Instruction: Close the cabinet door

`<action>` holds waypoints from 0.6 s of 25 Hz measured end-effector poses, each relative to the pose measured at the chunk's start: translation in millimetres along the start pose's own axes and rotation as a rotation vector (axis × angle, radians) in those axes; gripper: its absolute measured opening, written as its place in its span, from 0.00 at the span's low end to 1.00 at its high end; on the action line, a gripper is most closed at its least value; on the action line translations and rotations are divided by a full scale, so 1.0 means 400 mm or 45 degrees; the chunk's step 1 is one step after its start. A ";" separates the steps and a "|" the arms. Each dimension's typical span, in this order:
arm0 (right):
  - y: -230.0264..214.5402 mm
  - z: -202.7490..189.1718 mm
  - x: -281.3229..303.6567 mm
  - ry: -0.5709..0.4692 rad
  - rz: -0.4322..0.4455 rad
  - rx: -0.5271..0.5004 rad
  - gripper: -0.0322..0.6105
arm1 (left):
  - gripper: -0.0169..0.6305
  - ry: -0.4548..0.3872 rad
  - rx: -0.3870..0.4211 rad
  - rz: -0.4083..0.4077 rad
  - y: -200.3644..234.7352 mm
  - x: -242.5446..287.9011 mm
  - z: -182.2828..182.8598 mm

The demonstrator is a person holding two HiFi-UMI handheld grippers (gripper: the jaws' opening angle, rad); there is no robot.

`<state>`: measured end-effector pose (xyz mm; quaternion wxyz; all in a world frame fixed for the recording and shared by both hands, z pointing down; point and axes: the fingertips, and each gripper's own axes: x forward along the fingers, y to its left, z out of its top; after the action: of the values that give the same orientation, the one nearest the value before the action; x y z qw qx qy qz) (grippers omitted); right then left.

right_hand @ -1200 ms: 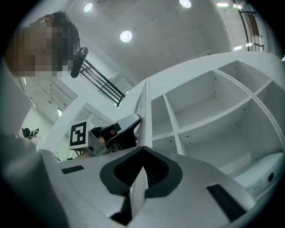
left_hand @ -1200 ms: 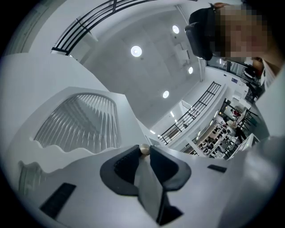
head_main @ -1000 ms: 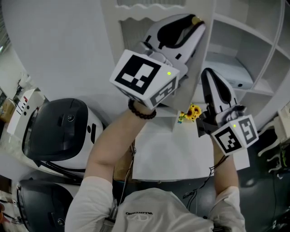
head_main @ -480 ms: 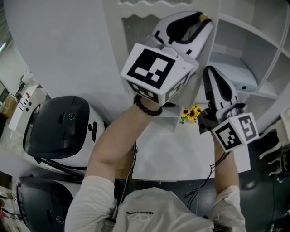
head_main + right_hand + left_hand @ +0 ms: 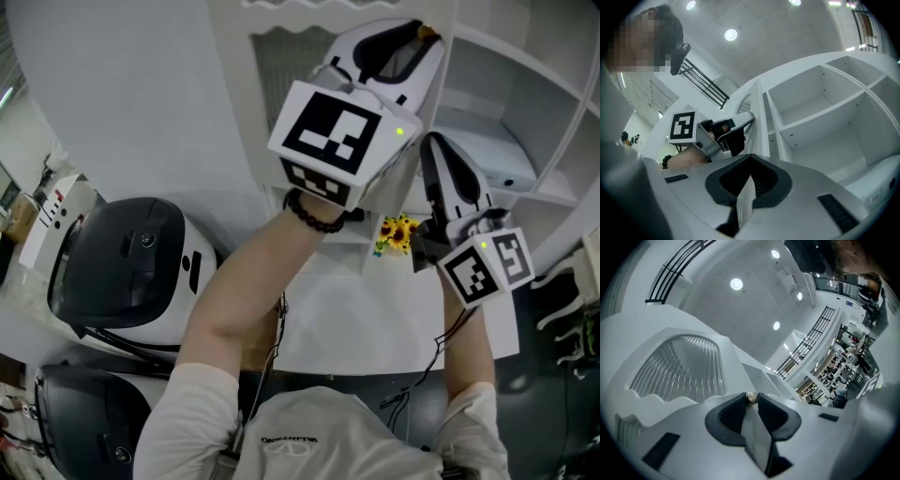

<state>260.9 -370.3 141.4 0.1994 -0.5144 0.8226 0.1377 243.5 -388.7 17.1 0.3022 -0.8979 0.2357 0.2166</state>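
The left gripper (image 5: 420,37) is clamped on the small brass knob (image 5: 751,395) at the free edge of the cabinet door (image 5: 679,364), whose long axis runs upright. The open shelves (image 5: 820,112) it must swing onto lie just right of that edge. The right gripper (image 5: 749,164), jaws together and empty, hangs near, lower down. The shirt's print is too small to read.

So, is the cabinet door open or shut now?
Open: in the right gripper view the cabinet door stands edge-on, out from the bare shelves, and the left gripper is shut on its knob.
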 end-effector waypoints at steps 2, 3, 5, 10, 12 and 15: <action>-0.006 -0.005 0.004 0.003 -0.004 -0.002 0.06 | 0.15 0.009 0.007 0.010 0.002 0.006 -0.006; -0.009 -0.009 0.005 0.005 -0.005 -0.001 0.06 | 0.15 0.013 0.012 0.014 0.003 0.008 -0.009; -0.016 -0.015 0.008 0.009 -0.007 0.003 0.06 | 0.15 0.022 0.019 0.023 0.006 0.014 -0.015; -0.030 -0.023 0.013 0.008 -0.011 0.010 0.06 | 0.15 0.039 0.040 0.048 0.011 0.028 -0.031; -0.035 -0.027 0.014 0.010 -0.012 0.011 0.06 | 0.15 0.050 0.046 0.056 0.014 0.034 -0.038; -0.043 -0.030 0.016 0.010 -0.012 0.015 0.06 | 0.15 0.060 0.056 0.068 0.016 0.041 -0.046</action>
<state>271.6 -387.9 148.7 0.1998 -0.5175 0.8218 0.1298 257.6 -409.9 18.8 0.3105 -0.8893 0.2712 0.1980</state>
